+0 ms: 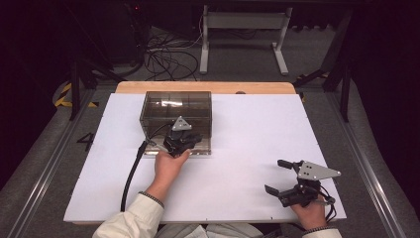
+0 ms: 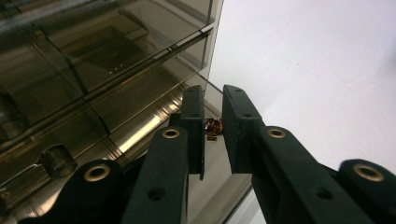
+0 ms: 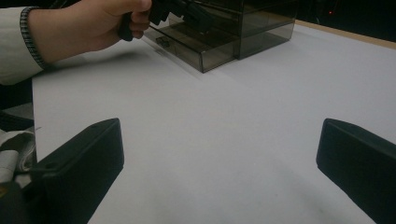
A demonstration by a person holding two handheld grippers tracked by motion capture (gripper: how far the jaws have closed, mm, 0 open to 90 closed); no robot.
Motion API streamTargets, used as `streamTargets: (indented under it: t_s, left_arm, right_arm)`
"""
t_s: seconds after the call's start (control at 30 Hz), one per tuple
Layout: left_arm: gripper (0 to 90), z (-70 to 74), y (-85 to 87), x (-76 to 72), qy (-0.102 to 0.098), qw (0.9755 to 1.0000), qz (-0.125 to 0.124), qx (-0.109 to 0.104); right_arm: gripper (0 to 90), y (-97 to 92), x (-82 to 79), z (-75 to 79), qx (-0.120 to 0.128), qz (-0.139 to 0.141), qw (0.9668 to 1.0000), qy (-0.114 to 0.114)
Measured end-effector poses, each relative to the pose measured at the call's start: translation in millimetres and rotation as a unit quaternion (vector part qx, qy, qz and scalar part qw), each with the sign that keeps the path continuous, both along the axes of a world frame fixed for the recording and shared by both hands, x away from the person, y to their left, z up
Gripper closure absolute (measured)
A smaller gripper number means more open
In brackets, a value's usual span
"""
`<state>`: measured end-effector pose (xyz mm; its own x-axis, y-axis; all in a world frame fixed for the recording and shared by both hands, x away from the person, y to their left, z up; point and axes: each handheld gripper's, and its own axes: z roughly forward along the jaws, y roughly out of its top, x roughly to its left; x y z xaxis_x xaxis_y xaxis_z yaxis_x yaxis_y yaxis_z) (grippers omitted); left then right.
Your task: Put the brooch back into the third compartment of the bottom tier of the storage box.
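Two grippers share the white counter (image 1: 247, 144) in the high view: we find the left gripper (image 1: 181, 141) at the smoked drawer cabinet (image 1: 177, 105), over its pulled-out bottom drawer (image 1: 205, 148), while the right gripper (image 1: 281, 176) rests well apart near the front edge. From the left gripper view, we see its jaws clamped on a small brownish bead (image 2: 214, 127), held just above the drawer, so the drop lies straight beneath. From the right gripper view, its jaws stand wide apart and bare, the cabinet (image 3: 261, 28) far ahead; we judge the left hand (image 3: 98, 23) plainly nearer.
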<state>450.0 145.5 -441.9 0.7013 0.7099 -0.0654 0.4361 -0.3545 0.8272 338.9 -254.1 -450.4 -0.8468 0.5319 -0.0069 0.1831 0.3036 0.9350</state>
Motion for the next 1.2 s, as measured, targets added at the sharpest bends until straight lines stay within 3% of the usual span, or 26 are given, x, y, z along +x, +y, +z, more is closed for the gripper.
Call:
streamTargets:
  t_s: [0.3,0.7,0.77,0.87,1.2]
  left_arm:
    - [79.5,-6.5,0.1,3.9,0.028,0.9996,-0.003,-0.003]
    - [77.4,-10.5,0.3,6.4,0.042,0.9991,0.005,0.003]
    - [70.6,-9.8,0.9,6.3,0.040,0.9992,0.009,0.005]
    - [67.5,-7.3,0.2,3.9,0.031,0.9994,0.009,0.007]
    - [64.9,1.2,-2.0,-4.1,0.017,0.9998,-0.003,0.005]
  right_arm:
    - [1.3,-0.1,0.0,0.0,0.001,0.000,1.0000,0.001]
    - [1.3,-0.3,-0.2,-0.2,0.000,0.000,1.0000,0.001]
    - [1.3,-0.2,-0.3,-0.2,0.000,0.001,1.0000,0.001]
    - [1.3,-0.3,-0.2,-0.1,-0.001,0.001,1.0000,0.001]
    - [1.3,-0.8,-0.6,-0.2,0.001,0.000,1.0000,0.001]
